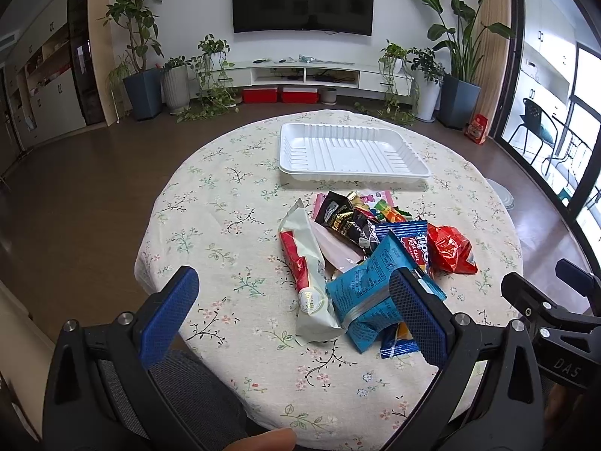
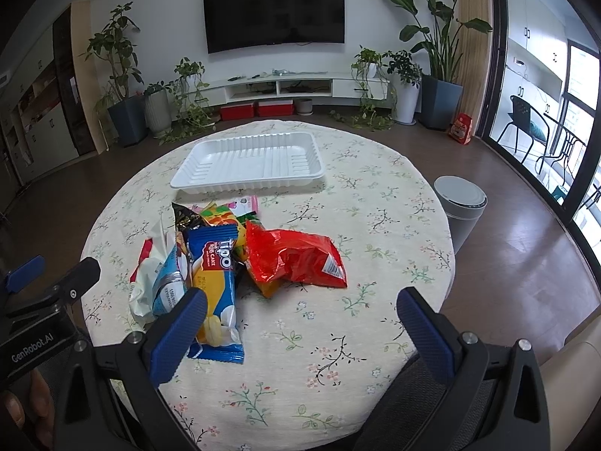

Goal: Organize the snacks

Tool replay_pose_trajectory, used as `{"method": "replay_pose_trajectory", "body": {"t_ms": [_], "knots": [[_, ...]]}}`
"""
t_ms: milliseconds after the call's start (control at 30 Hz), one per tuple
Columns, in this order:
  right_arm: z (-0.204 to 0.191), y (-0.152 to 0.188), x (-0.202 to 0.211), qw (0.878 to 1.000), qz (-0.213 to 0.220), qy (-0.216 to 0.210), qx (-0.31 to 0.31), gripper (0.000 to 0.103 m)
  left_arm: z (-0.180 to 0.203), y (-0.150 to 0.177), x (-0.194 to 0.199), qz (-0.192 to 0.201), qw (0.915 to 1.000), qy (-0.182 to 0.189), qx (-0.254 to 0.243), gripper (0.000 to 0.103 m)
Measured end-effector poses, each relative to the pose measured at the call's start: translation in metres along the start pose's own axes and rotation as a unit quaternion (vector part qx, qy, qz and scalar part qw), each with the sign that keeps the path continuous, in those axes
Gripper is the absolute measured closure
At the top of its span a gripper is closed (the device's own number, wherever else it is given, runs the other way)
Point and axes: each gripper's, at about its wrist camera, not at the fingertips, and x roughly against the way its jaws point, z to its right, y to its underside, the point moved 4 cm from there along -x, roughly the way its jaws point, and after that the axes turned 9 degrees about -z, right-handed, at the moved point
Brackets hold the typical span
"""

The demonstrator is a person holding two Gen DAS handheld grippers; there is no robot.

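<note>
A pile of snack packets lies on the round floral table: a white-and-red packet, a light blue packet, a blue Tipo roll cake packet, a red bag and a black packet. An empty white tray stands behind the pile; it also shows in the right wrist view. My left gripper is open, low over the near table edge, with the pile between and beyond its fingers. My right gripper is open and empty, just right of the pile.
A grey bin stands on the floor right of the table. Potted plants, a TV and a low white cabinet line the far wall. Glass doors are at the right. My right gripper's body shows at the left view's right edge.
</note>
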Motion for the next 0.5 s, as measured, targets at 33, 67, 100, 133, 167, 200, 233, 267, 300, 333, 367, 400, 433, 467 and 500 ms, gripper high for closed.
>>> {"method": "replay_pose_trajectory", "body": {"t_ms": [33, 67, 100, 133, 167, 200, 233, 267, 300, 333, 367, 400, 433, 467, 500], "knots": [[-0.0009, -0.0002, 0.0001, 1.000, 0.000, -0.001, 0.000, 0.000, -0.0002, 0.0001, 0.0000, 0.001, 1.0000, 0.000, 0.000, 0.000], [-0.0010, -0.0002, -0.0001, 1.000, 0.000, -0.001, -0.001, 0.000, 0.0000, 0.0002, 0.0000, 0.001, 1.0000, 0.000, 0.000, 0.000], [0.0005, 0.0001, -0.0010, 1.000, 0.000, 0.000, 0.000, 0.000, 0.0002, 0.0002, 0.0002, 0.000, 1.0000, 0.000, 0.000, 0.000], [-0.0013, -0.0001, -0.0010, 1.000, 0.000, 0.000, 0.000, 0.000, -0.0003, 0.0002, 0.0002, 0.000, 1.0000, 0.000, 0.000, 0.000], [-0.0013, -0.0001, -0.0012, 1.000, 0.000, 0.000, 0.000, 0.000, 0.0004, 0.0003, 0.0004, 0.001, 1.0000, 0.000, 0.000, 0.000], [-0.0001, 0.0000, -0.0014, 1.000, 0.000, -0.001, -0.001, 0.000, 0.0005, 0.0002, 0.0004, 0.001, 1.0000, -0.001, 0.000, 0.000], [0.0010, 0.0002, -0.0015, 1.000, 0.000, -0.001, -0.001, 0.000, 0.0004, 0.0000, 0.0004, 0.001, 1.0000, 0.000, 0.000, 0.000], [0.0012, 0.0003, -0.0015, 1.000, 0.000, -0.001, -0.001, 0.000, 0.0003, 0.0001, 0.0003, 0.001, 1.0000, 0.000, 0.000, 0.000], [0.0011, 0.0003, -0.0013, 1.000, 0.000, -0.001, -0.001, 0.000, 0.0004, 0.0002, 0.0002, 0.000, 1.0000, 0.000, 0.000, 0.000], [-0.0005, 0.0002, -0.0009, 1.000, 0.000, -0.001, 0.000, 0.000, 0.0003, 0.0001, 0.0002, 0.000, 1.0000, 0.000, 0.000, 0.000], [-0.0002, 0.0004, -0.0010, 1.000, 0.000, -0.001, 0.000, 0.000, 0.0004, 0.0002, 0.0003, 0.000, 1.0000, 0.000, -0.001, 0.000], [0.0003, 0.0002, -0.0013, 1.000, 0.000, -0.001, 0.000, 0.000, 0.0003, 0.0001, 0.0004, 0.000, 1.0000, 0.000, -0.001, 0.000], [0.0008, 0.0003, -0.0013, 1.000, 0.000, -0.001, -0.001, 0.000, 0.0002, 0.0004, 0.0003, 0.001, 1.0000, 0.000, 0.000, 0.000], [-0.0014, 0.0000, -0.0008, 1.000, 0.000, -0.001, -0.001, 0.000, 0.0002, 0.0002, 0.0002, 0.001, 1.0000, 0.000, 0.000, 0.000], [-0.0013, 0.0000, -0.0009, 1.000, 0.000, -0.001, 0.000, 0.000, 0.0001, 0.0002, 0.0002, 0.001, 1.0000, 0.000, 0.000, 0.000]]}}
